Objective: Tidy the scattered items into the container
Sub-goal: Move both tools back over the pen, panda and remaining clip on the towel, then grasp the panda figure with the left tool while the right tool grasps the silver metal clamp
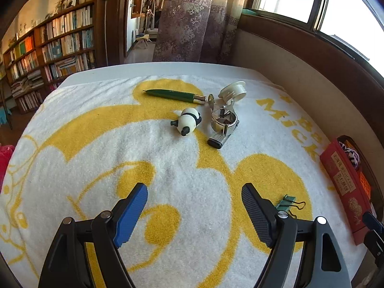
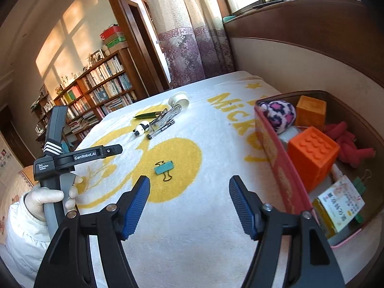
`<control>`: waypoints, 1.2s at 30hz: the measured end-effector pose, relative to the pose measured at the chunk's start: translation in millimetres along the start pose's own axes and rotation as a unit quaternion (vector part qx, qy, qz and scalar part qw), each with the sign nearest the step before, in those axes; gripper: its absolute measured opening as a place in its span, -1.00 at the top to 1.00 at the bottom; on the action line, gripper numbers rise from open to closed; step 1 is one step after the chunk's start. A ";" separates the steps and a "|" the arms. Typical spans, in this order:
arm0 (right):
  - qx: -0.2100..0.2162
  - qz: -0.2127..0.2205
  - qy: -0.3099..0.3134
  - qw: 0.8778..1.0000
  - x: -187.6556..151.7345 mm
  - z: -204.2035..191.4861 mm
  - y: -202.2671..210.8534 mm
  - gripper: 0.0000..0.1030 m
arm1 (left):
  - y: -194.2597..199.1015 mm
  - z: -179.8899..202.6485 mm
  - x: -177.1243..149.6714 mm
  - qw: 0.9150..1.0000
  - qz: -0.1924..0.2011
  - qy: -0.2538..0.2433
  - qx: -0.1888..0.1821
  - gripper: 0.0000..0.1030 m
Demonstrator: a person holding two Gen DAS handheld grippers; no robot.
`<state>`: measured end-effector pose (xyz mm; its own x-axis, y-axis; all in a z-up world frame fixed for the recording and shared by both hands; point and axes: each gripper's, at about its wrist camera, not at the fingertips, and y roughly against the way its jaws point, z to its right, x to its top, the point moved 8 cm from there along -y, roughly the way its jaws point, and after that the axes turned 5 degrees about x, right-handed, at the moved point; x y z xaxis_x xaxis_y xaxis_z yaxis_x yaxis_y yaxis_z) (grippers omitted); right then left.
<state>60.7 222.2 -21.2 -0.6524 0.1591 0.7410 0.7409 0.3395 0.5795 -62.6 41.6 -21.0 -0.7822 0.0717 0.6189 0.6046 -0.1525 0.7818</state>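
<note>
The left hand-held gripper (image 1: 194, 213) hangs over the white and yellow terry towel (image 1: 96, 144) with its 2 fingers spread wide and nothing between them. Just beside its right finger lies a small green binder clip with black wire handles (image 1: 286, 204). The right hand-held gripper (image 2: 189, 206) is likewise spread and empty, above the same towel, with that clip a little ahead of its left finger.

Farther out, near the bench's far edge, sits a cluster: a small black and white panda figurine (image 1: 188, 121), a dark green pen with a gold end (image 1: 175, 94), a shiny metal clamp-like tool (image 1: 222, 122) and a white plastic spool (image 1: 232, 90) touching the tool's far end.

At the right edge stands the red rectangular container (image 2: 280, 165), holding 2 orange blocks (image 2: 312, 153), a pink spotted plush ball (image 2: 280, 116) and a small booklet (image 2: 340, 204).
</note>
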 end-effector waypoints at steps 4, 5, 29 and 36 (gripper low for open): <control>0.009 -0.006 0.012 1.000 -1.7 -9.4 -8.2 -0.41 | -11.0 -4.8 16.3 1.000 0.002 -0.023 0.020 -0.60; 0.010 -0.007 0.014 1.000 -2.0 -10.5 -9.4 -0.41 | -15.9 -5.7 21.3 0.999 0.000 -0.025 0.025 -0.60; 0.009 -0.039 -0.003 0.999 24.5 -8.4 -53.4 -0.42 | -119.2 -6.6 78.8 0.999 -0.043 -0.019 0.011 0.34; -0.003 -0.055 -0.011 0.998 67.8 -23.7 -106.8 -0.42 | -110.5 -22.6 80.0 0.999 -0.045 0.021 -0.011 0.34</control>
<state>-58.8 174.7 -24.7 -0.7335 0.1413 0.6648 0.6651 0.3508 0.6592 -195.4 41.9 -59.7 -0.8388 0.0453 0.5425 0.5289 -0.1687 0.8318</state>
